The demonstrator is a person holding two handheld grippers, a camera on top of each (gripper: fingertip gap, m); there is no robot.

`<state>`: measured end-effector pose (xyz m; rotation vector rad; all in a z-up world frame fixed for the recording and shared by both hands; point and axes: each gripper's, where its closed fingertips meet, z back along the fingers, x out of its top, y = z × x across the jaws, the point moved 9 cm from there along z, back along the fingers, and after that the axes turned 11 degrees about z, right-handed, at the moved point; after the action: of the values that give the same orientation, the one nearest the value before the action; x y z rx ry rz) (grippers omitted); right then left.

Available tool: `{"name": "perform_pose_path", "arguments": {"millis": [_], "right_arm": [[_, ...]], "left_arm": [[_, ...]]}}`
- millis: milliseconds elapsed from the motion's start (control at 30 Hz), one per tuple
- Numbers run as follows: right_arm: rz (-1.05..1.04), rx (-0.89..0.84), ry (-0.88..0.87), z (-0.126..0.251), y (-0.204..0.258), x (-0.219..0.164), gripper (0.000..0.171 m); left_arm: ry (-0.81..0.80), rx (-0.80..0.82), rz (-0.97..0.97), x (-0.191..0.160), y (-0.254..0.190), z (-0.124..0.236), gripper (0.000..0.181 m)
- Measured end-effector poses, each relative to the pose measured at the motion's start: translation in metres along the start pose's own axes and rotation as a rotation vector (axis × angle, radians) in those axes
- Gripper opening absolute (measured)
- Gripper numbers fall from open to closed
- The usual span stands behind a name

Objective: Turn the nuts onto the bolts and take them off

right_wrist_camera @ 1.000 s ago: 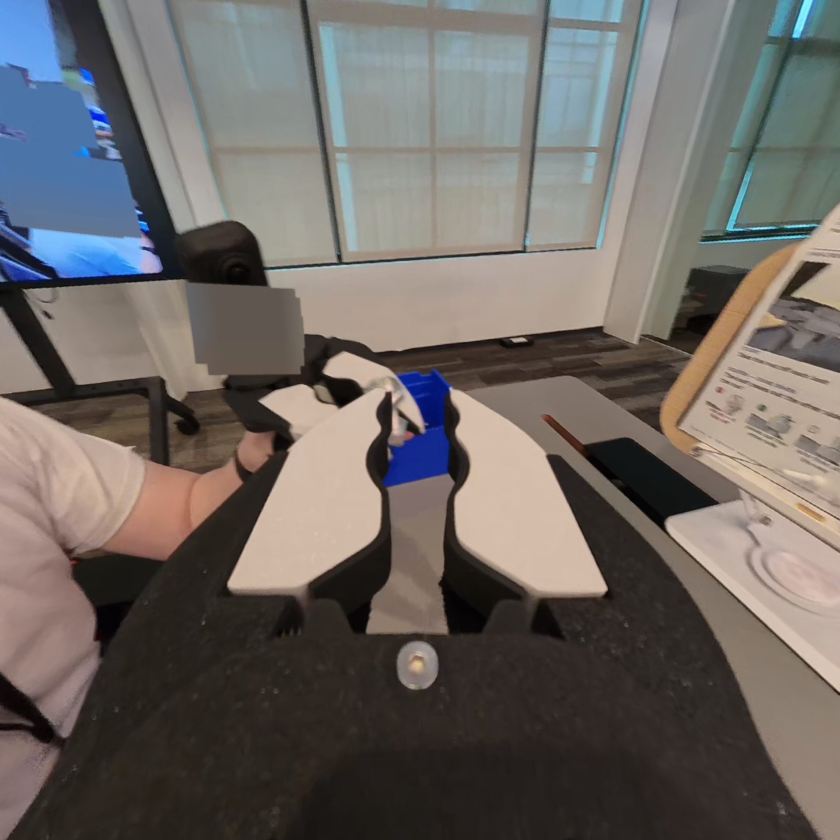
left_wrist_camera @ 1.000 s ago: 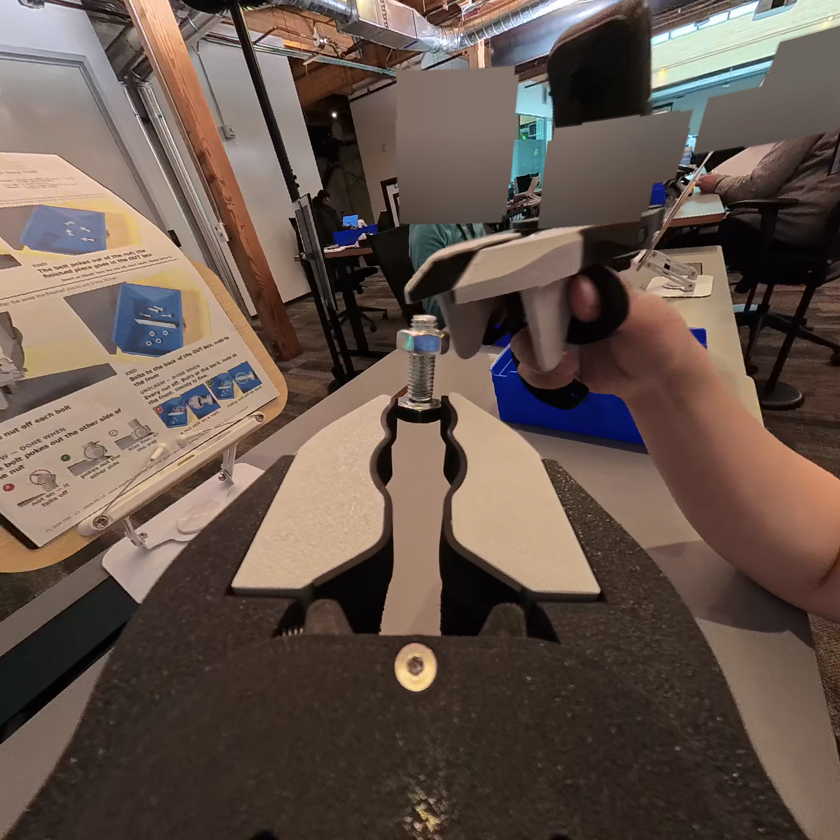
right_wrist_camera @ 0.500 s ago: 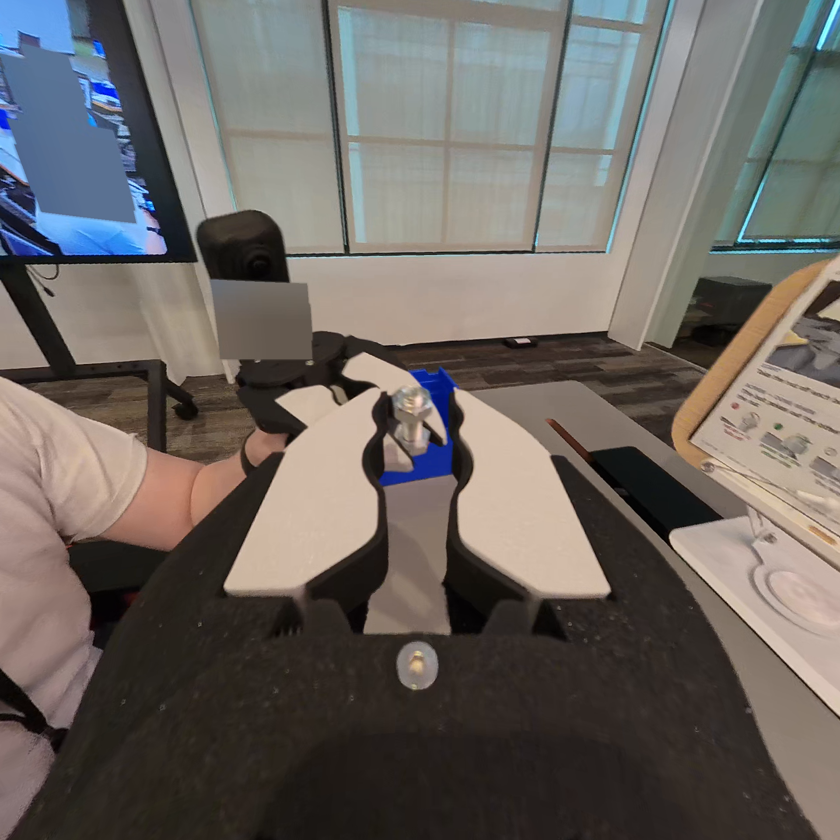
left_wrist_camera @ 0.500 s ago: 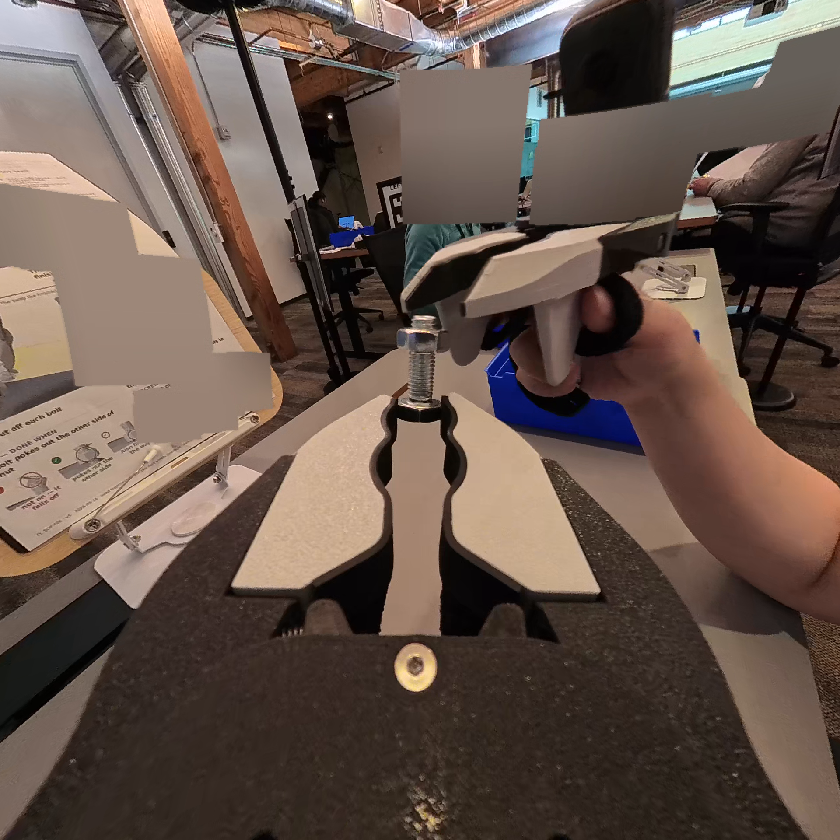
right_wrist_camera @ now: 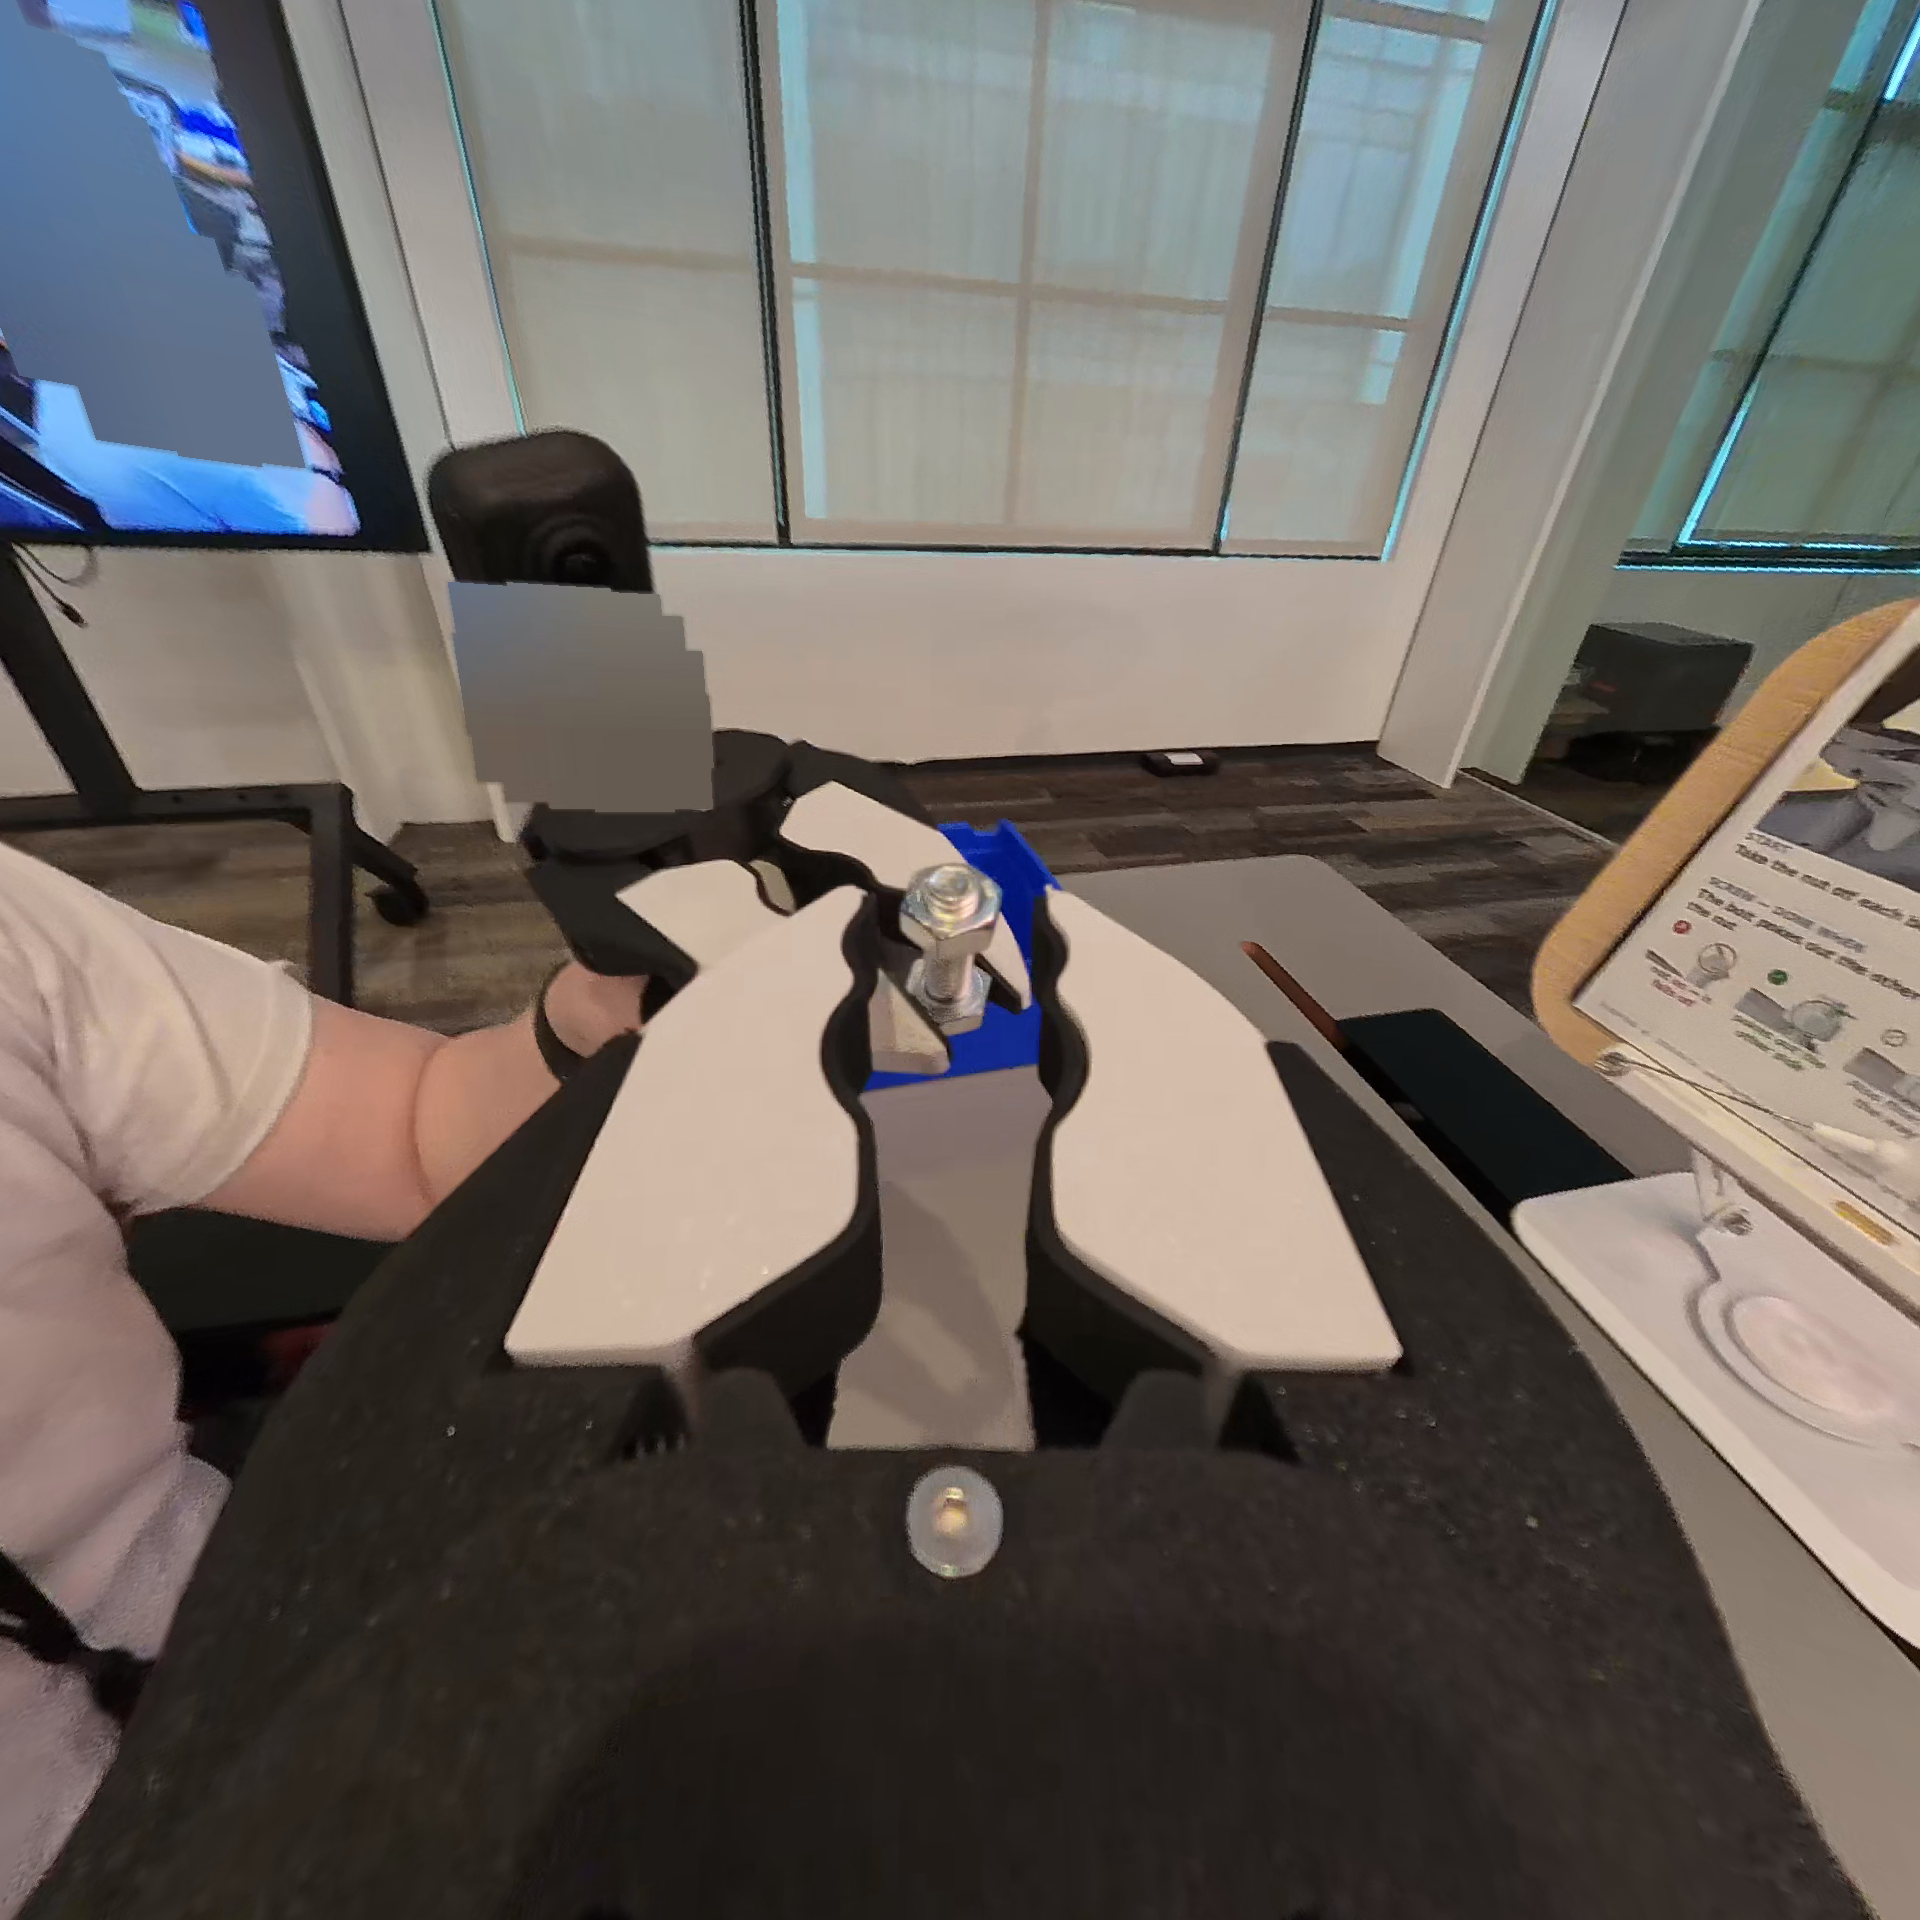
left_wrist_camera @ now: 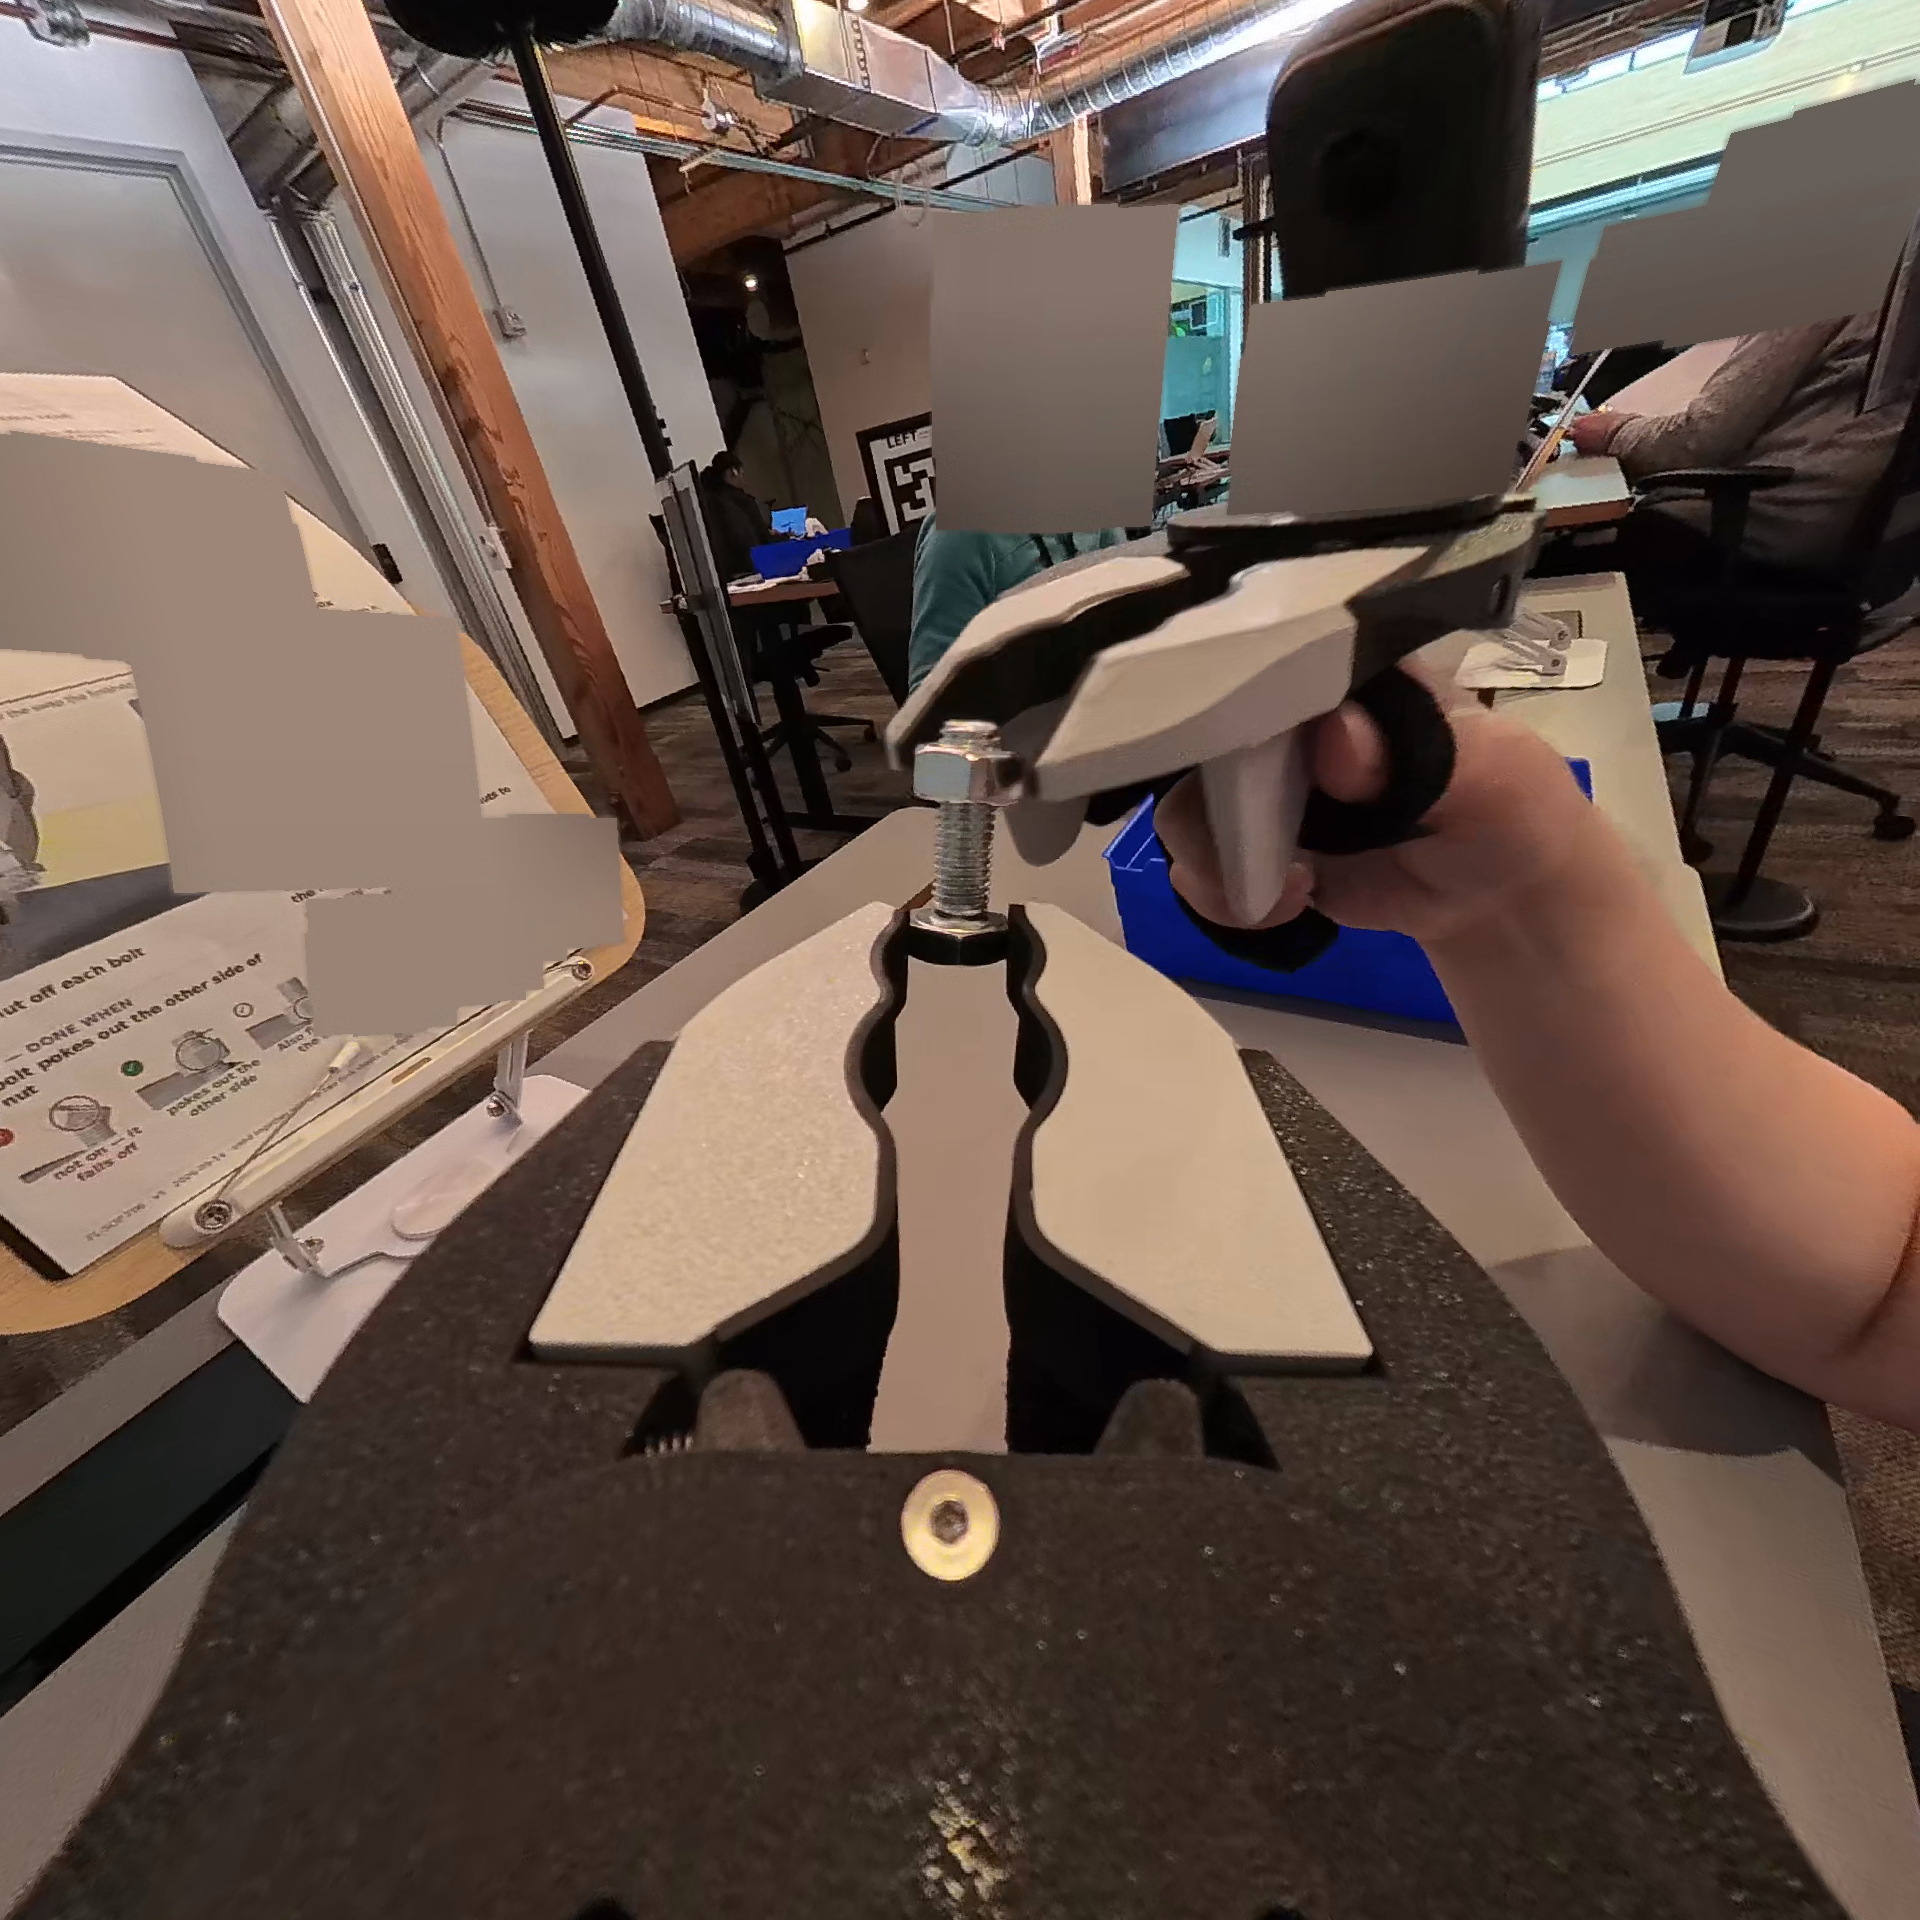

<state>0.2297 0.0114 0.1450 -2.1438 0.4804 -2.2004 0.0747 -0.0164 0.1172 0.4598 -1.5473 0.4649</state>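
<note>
Left wrist view: grey table [left_wrist_camera: 1621, 1174], office behind.

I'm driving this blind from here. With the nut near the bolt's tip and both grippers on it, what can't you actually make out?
- Left wrist view: the bolt head sits inside the left gripper, hidden by its fingers.
- Left wrist view: the right gripper covers the nut from above; its grip is unclear.
- Right wrist view: the right gripper's fingers flank the nut; contact unclear.
- Blue bin: contents hidden by hand and wall.

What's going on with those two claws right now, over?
Left gripper shut on bolt head, shaft upright. Right gripper open around nut at tip. Nothing in the way.
</note>
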Motion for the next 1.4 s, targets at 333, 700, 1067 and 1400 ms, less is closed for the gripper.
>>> {"name": "perform_pose_path", "arguments": {"millis": [333, 700, 1067, 1400], "right_arm": [[-0.077, 0.036, -0.066, 0.01, -0.011, -0.002, 0.023], [-0.09, -0.023, -0.031, 0.012, -0.02, -0.008, 0.021], [-0.046, 0.007, -0.036, 0.008, -0.008, -0.001, 0.029], [-0.021, 0.046, -0.013, 0.005, -0.001, 0.001, 0.028]], "left_arm": [[-0.008, 0.007, 0.006, 0.002, 0.002, 0.002, 0.018], [-0.015, 0.007, 0.009, 0.003, 0.002, 0.004, 0.018], [-0.012, 0.001, -0.003, 0.002, -0.002, 0.003, 0.018], [-0.005, -0.019, 0.006, 0.001, -0.003, 0.001, 0.018]]}}
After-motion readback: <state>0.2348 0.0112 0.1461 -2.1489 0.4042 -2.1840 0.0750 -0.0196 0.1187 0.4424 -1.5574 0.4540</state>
